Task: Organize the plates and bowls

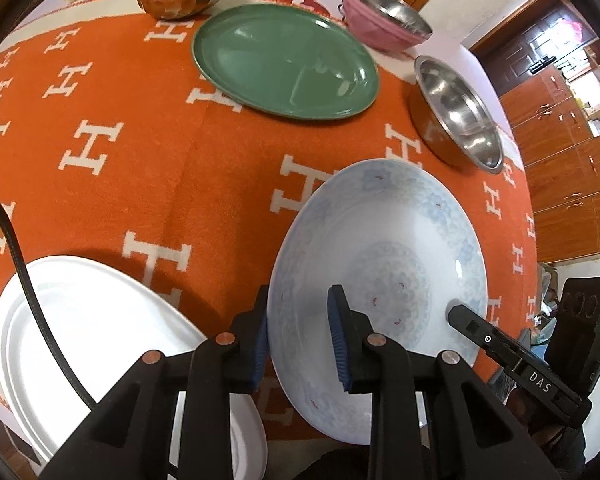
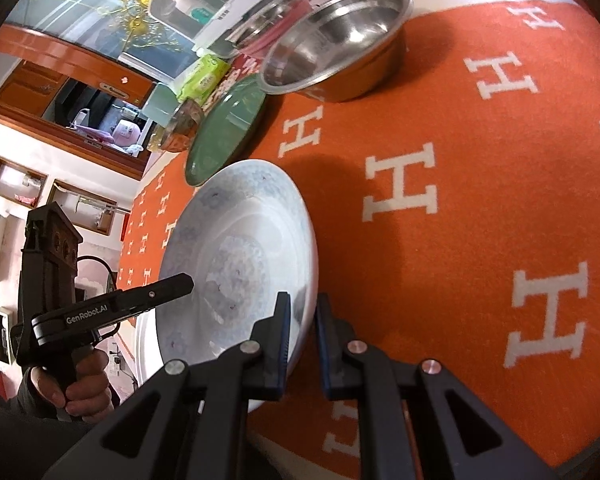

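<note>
We are clamping both the left gripper [image 1: 300, 328] and right gripper [image 2: 302, 344] on opposite rims of the pale blue patterned plate [image 1: 380, 248], tilted over the orange cloth [image 1: 140, 180]; bare cloth is lying beyond it, white plates [image 1: 100, 320] near its left.

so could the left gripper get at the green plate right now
Probably not as things stand. The left gripper is shut on the rim of the blue-patterned plate, which the right gripper also grips. The green plate lies unobstructed on the orange cloth.
</note>
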Demonstrator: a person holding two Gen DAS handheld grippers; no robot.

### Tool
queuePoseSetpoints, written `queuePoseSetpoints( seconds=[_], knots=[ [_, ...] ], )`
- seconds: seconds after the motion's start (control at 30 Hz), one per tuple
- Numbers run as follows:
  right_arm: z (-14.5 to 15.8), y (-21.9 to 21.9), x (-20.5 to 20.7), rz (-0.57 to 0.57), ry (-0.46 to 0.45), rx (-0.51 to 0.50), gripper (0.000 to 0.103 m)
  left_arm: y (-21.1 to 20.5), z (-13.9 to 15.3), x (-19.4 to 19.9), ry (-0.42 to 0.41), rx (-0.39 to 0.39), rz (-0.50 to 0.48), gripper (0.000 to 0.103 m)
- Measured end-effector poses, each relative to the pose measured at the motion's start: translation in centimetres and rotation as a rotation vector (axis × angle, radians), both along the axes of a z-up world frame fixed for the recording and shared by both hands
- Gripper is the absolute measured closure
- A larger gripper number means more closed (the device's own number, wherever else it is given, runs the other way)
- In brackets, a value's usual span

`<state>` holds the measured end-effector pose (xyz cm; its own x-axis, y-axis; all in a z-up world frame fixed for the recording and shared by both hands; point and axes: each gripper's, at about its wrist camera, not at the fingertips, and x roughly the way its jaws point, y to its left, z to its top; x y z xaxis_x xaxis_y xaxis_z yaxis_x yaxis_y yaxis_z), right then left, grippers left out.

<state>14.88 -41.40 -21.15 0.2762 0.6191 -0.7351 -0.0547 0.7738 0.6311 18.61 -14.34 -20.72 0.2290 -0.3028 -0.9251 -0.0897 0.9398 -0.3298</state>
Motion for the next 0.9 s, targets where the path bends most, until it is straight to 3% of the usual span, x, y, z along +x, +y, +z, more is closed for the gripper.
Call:
queuePoseSetpoints(
  seconds=[0.53, 0.9],
  knots=[
    [3.7, 2.1, -2.5, 0.072, -0.126, -0.047, 0.091, 2.3, 4.5, -4.7, -0.141, -0.032, 0.060, 0.077],
    [5.2, 4.3, -4.6, 0.113, -0.172, -0.058, 0.091, 4.3, 5.5, -8.2, -0.192, -0.065, 0.109, 0.077]
  ],
)
